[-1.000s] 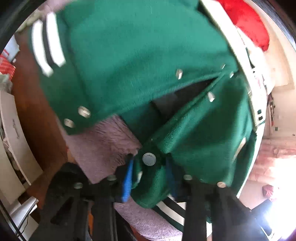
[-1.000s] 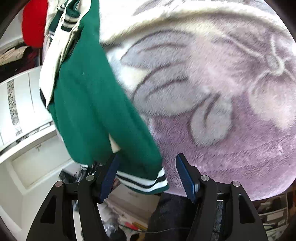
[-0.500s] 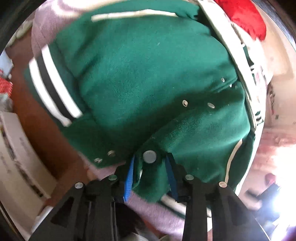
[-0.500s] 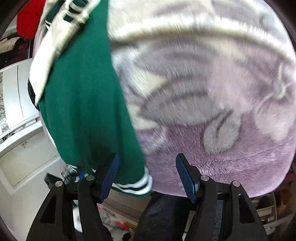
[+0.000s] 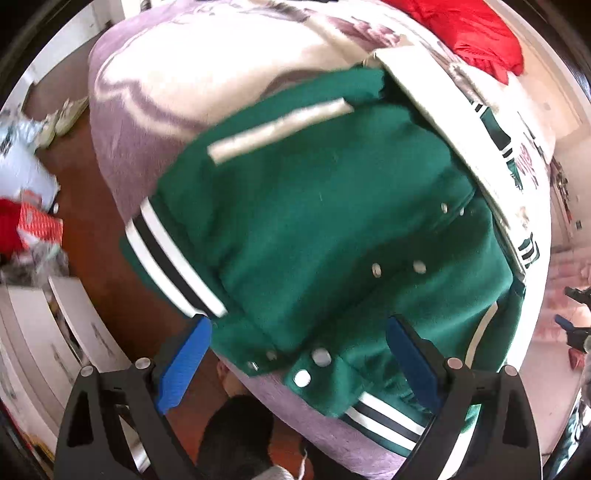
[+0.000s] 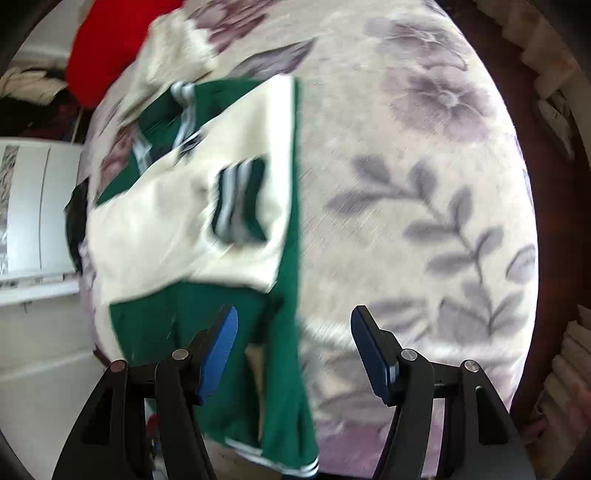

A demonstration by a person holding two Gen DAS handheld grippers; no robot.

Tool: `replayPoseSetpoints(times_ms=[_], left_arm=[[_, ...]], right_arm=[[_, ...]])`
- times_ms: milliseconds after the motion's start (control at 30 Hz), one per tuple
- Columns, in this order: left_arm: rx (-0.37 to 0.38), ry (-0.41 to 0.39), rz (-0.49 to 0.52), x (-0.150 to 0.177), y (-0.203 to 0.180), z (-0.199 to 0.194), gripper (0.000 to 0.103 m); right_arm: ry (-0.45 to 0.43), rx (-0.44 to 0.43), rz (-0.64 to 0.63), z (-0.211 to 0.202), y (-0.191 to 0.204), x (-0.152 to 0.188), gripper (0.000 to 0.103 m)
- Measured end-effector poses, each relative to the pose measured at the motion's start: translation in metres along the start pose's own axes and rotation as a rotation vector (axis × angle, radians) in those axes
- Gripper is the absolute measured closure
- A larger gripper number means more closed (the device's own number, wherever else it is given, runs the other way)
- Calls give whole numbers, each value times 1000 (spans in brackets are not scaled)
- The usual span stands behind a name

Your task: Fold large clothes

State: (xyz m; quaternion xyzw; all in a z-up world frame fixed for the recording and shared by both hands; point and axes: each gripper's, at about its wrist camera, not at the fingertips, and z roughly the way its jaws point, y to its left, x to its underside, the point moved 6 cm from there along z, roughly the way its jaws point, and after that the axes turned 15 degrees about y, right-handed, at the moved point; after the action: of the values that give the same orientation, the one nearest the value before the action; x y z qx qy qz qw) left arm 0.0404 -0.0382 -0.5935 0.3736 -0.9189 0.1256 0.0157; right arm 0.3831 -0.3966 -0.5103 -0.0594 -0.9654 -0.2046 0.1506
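Release phase of a fold — that is my reading of the step in hand. My left gripper (image 5: 297, 363) has just been opening: its jaws now stand wide, the blue pads (image 5: 183, 365) clear of the cloth on either side, and the snap-button corner (image 5: 312, 365) of the green jacket (image 5: 314, 236) lies between them on the bed, untouched. My right gripper (image 6: 293, 347) is likewise unloaded; its jaws stand parted over the jacket's edge and the floral blanket (image 6: 424, 184), with nothing pressed between the pads.

Location: the jacket lies on the blanket-covered bed, at the side nearest the brown floor (image 5: 96, 229). Its striped hem (image 5: 173, 266) reaches the edge of the mattress in the left wrist view, and a red garment (image 5: 476, 33) sits well apart at the far end of the bed.

Orientation: in the left wrist view the front panels are lapped over one another, snaps visible along the placket. The cream sleeve (image 6: 177, 221) is laid across the body with its striped cuff (image 6: 240, 206) on top. I judge the long axis to run from the striped hem near me to the collar end towards the red garment — slantwise up the right wrist frame. That frame is motion-blurred, so the collar itself I cannot make out.

Next move, as I judge it: take a fresh hold at the hem with both grippers, one at each corner, and carry it along the long axis towards the collar. This calls for a grip through all layers, so that the lapped panels and the sleeve do not slide apart.
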Motion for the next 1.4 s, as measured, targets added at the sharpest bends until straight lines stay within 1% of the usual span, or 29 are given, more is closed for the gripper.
replayPoseSetpoints(times_ms=[67, 100, 133, 167, 233, 300, 333, 400, 467, 500, 533, 567, 600, 633, 667, 700, 733, 833, 967, 1000, 1067, 1133, 1167, 1200, 1233, 1267, 1300, 1333, 1400], left_arm=[[10, 33, -54, 25, -6, 10, 7], [41, 55, -93, 42, -10, 17, 7], [72, 77, -122, 56, -15, 21, 7], [115, 116, -159, 75, -24, 32, 7], [223, 184, -223, 109, -42, 52, 7], [312, 228, -280, 134, -59, 72, 7], [339, 240, -304, 144, -67, 81, 7], [388, 228, -332, 154, -81, 93, 8], [421, 192, -328, 154, -92, 91, 9], [425, 178, -319, 154, -97, 89, 12], [427, 161, -301, 152, -104, 86, 17], [414, 148, -281, 151, -110, 83, 18], [402, 138, -265, 151, -114, 81, 28], [394, 123, -240, 151, -118, 78, 50], [367, 121, -217, 151, -120, 77, 62], [337, 120, -199, 151, -120, 76, 84], [303, 120, -176, 153, -119, 77, 93], [282, 125, -163, 159, -112, 80, 101], [149, 217, -113, 178, -94, 109, 101], [152, 236, -126, 181, -87, 112, 101], [193, 230, -190, 181, -68, 103, 101], [291, 200, -264, 174, -51, 90, 99], [340, 180, -303, 169, -44, 85, 99], [409, 148, -347, 160, -34, 80, 92], [447, 127, -372, 153, -28, 79, 70], [469, 110, -391, 145, -22, 79, 51], [489, 88, -413, 135, -15, 81, 27], [520, 53, -437, 123, -10, 85, 27], [549, 32, -473, 108, -3, 94, 27]], right_arm=[[22, -19, 7, 12, -13, -18, 38], [40, -27, 5, 19, -20, -24, 39], [54, -33, 2, 25, -24, -24, 47], [83, -45, -11, 36, -27, -25, 62], [135, -63, -44, 55, -33, -27, 72], [165, -97, -77, 69, -38, -30, 72], [180, -127, -90, 75, -38, -33, 72], [229, -192, -105, 94, -34, -36, 71], [273, -247, -117, 111, -26, -37, 70], [306, -277, -125, 120, -21, -36, 70], [331, -293, -137, 130, -15, -35, 70], [342, -272, -152, 138, -13, -35, 70], [341, -242, -174, 146, -10, -33, 73], [342, -228, -180, 149, -8, -31, 96], [348, -212, -183, 154, -7, -27, 98], [328, -198, -187, 153, -5, -25, 98], [308, -187, -205, 150, -4, -22, 98], [269, -153, -247, 141, -5, -18, 99], [277, -20, -265, 158, -22, -21, 99], [284, -2, -270, 163, -23, -22, 99], [292, 33, -290, 167, -16, -22, 98], [316, 35, -327, 162, -9, -19, 97], [323, 23, -335, 155, -7, -16, 94], [337, 6, -332, 152, -5, -14, 92], [358, -15, -329, 149, -5, -10, 87], [370, -36, -321, 146, -6, -6, 71], [369, -57, -312, 142, -9, -2, 60], [368, -69, -309, 141, -10, 1, 44], [374, -97, -295, 139, -11, 12, 42]])
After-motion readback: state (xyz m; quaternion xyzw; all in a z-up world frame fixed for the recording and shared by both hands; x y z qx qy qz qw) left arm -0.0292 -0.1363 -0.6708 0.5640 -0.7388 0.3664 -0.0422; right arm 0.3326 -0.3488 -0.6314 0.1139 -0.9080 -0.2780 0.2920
